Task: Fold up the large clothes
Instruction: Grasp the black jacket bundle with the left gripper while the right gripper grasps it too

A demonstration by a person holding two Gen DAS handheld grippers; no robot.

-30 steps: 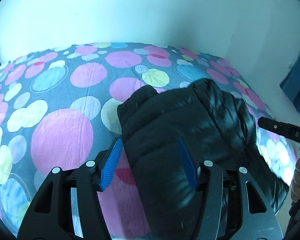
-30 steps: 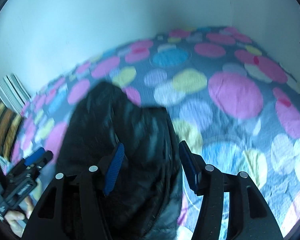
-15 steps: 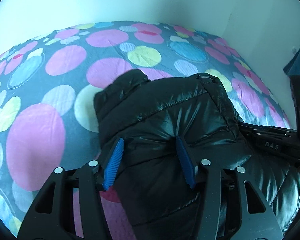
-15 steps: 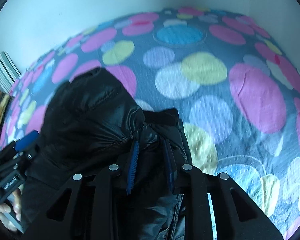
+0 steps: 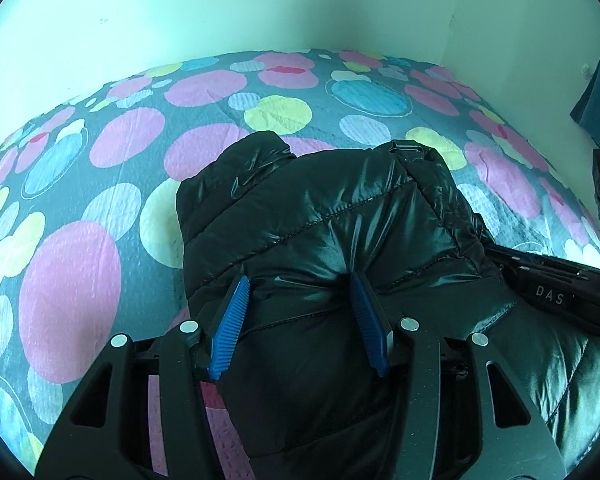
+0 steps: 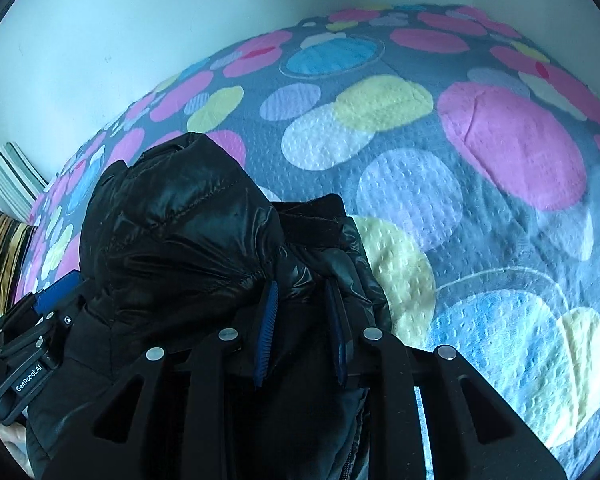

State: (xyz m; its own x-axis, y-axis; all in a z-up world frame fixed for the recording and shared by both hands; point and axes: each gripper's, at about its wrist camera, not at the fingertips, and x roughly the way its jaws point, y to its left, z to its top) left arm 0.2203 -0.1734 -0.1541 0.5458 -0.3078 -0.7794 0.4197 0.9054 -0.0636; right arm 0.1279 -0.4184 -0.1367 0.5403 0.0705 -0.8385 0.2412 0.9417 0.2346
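Both grippers' jaws pinch the black puffer jacket (image 5: 332,240) on the spotted bedspread (image 5: 100,248).

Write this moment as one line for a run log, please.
left gripper: fingers pressed into black puffer jacket | right gripper: just closed, pinching jacket | jacket bunched on dotted bedspread

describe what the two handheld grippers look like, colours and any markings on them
Both are matte black plastic with cut-out, angular finger arms and round silver pins at the joints. The left gripper and right gripper carry ribbed blue pads inside the fingers. White lettering shows on their bodies: "GenRobot.AI" on the left, "DAS" on the right.
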